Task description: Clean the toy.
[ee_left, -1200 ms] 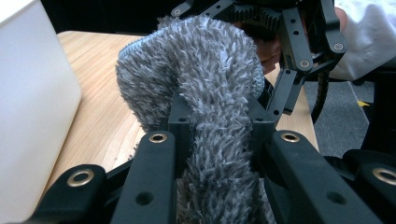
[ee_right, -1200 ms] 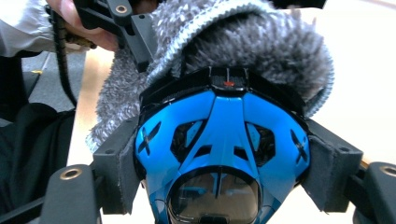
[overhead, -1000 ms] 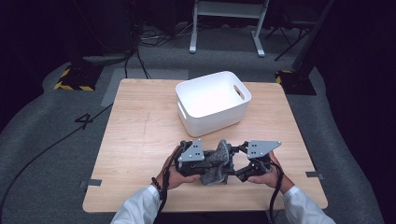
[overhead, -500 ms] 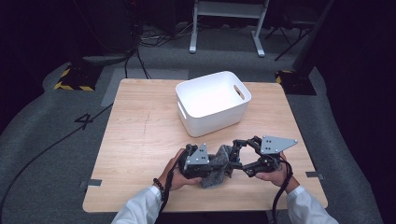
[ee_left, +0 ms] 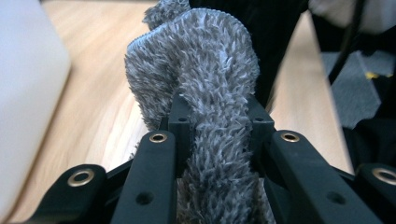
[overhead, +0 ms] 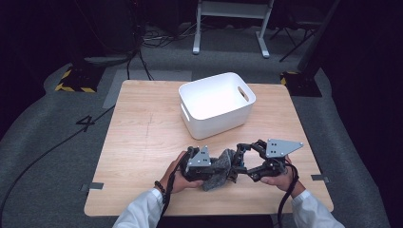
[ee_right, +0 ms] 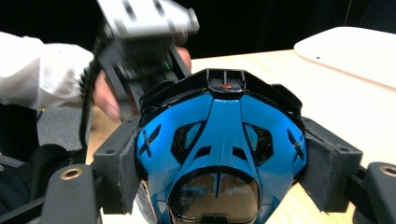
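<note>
I have both grippers busy near the front edge of the table. My left gripper is clenched on a grey fluffy cloth; the pile bulges out above and between the jaws. My right gripper is clamped on a small blue and black helmet, with the padded jaws pressing its two sides. In the high view the cloth sits between the left gripper and the right gripper, just in front of the white bin, which stands toward the back of the table.

I judge the cloth soft, light and limp: it will fold and slump wherever it isn't pinched, so a thick bunched fold is the place to hold it, as now. The helmet looks like a hard, smooth shell, probably light and a bit slippery; gripping across its widest sides, with the pads flat on the shell, should keep it from popping out. The clear part at its front I would avoid squeezing.

I can read no brand, label or writing on the helmet, the cloth or the bin.
</note>
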A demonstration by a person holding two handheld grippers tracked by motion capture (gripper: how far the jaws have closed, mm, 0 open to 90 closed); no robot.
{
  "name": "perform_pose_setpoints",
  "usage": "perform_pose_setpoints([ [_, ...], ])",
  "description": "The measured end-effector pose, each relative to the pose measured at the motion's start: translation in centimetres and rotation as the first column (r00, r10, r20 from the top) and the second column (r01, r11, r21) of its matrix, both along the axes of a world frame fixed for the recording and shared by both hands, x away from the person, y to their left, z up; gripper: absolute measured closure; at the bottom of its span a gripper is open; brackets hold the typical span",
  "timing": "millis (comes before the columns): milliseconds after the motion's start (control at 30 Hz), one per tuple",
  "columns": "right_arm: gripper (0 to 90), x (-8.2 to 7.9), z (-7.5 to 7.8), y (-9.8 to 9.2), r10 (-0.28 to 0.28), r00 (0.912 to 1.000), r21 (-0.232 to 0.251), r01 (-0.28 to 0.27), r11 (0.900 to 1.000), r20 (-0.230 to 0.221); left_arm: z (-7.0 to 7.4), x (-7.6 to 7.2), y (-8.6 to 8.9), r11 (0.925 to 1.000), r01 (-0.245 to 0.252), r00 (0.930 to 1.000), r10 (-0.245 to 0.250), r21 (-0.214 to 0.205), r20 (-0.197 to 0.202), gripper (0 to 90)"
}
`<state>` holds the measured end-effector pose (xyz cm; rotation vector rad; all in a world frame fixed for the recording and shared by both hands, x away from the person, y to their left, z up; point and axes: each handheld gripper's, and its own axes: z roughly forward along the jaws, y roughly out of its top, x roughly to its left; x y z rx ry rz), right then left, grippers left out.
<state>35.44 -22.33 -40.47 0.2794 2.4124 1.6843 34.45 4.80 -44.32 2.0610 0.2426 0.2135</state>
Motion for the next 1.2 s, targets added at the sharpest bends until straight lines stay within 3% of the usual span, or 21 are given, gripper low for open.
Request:
perform_pose_setpoints([
  [100, 25.5, 0.0, -0.1, 0.1, 0.005, 1.0000, 0.000, -0.005, 1.0000, -0.007, 0.7, -0.4, 0.1, 0.9994, 0.009, 0.9999, -0.008, -0.032, 0.013, 71.7],
  [233, 25.5, 0.0, 0.1, 0.1, 0.008, 0.9999, 0.018, -0.008, 0.9998, -0.006, 0.7, -0.2, -0.1, 0.9992, 0.007, 1.0000, -0.007, -0.039, 0.006, 71.7],
  [533, 25.5, 0.0, 0.3, -0.1, 0.018, 0.9997, 0.055, -0.017, 0.9984, -0.017, -1.3, 0.2, -1.7, 0.9958, 0.009, 0.9999, -0.008, 0.091, -0.007, 71.8],
  [667, 25.4, 0.0, 0.5, -0.3, 0.016, 0.9997, 0.076, -0.015, 0.9970, -0.017, -2.0, 0.0, -2.3, 0.9856, 0.028, 0.9994, -0.030, 0.167, 0.014, 72.7],
  [733, 25.5, 0.0, 0.6, -0.4, 0.015, 0.9998, 0.086, -0.014, 0.9962, -0.016, -2.2, -0.1, -2.5, 0.9819, 0.046, 0.9988, -0.049, 0.184, 0.010, 73.1],
  [900, 25.5, 0.0, 0.8, -0.6, 0.003, 0.9999, 0.092, -0.002, 0.9957, -0.010, -2.0, -0.5, -2.3, 0.9814, 0.068, 0.9975, -0.070, 0.179, 0.007, 73.1],
  [1000, 25.5, 0.0, 0.8, -0.7, 0.006, 0.9999, 0.097, -0.005, 0.9952, -0.012, -1.9, -0.4, -2.1, 0.9837, 0.042, 0.9989, -0.046, 0.175, 0.015, 73.0],
  [1100, 25.5, -0.1, 0.7, -0.5, 0.031, 0.9993, 0.087, -0.029, 0.9957, -0.019, -1.2, 0.1, -1.3, 0.9949, 0.004, 0.9999, -0.005, 0.101, 0.011, 72.8],
  [1200, 25.5, -0.3, 0.3, 0.0, 0.054, 0.9982, 0.065, -0.052, 0.9965, -0.028, -0.1, 0.2, -0.5, 0.9989, -0.026, 0.9990, 0.024, 0.040, 0.037, 72.7],
])
